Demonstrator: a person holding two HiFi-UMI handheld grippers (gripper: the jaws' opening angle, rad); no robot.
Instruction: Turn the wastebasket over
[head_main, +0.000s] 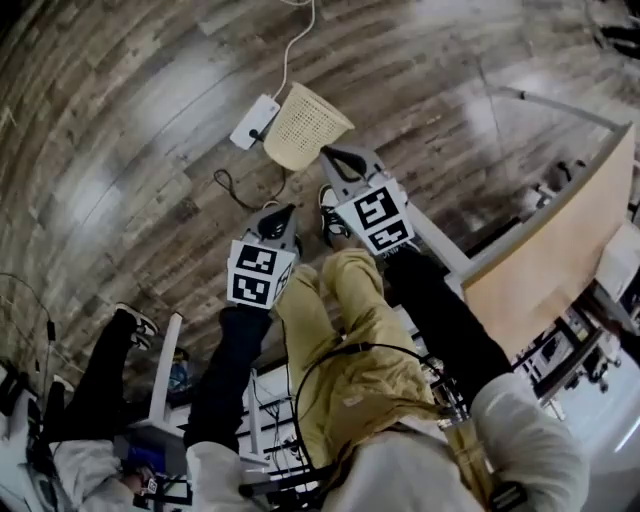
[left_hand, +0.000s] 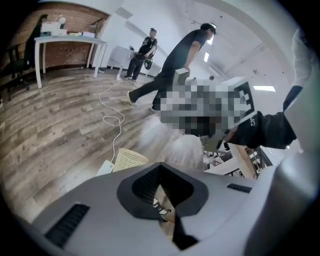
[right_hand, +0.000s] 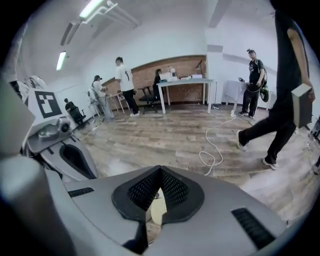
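The cream mesh wastebasket (head_main: 303, 125) stands on the wood floor ahead of my feet, and no opening faces the head camera. It also shows low in the left gripper view as wastebasket (left_hand: 129, 159), beyond the jaws. My right gripper (head_main: 332, 155) hangs in the air just beside the basket's near right edge, jaws shut and empty. My left gripper (head_main: 283, 213) is lower in the head view, clear of the basket, also shut with nothing in it. In their own views the left gripper (left_hand: 160, 166) and right gripper (right_hand: 160, 170) show pads meeting at the tip.
A white power strip (head_main: 254, 122) with a white cable (head_main: 296, 40) lies against the basket's left side, and a black cable (head_main: 232, 188) loops nearby. A wooden tabletop (head_main: 560, 250) stands at the right. A seated person (head_main: 110, 370) is at lower left; others walk in the room.
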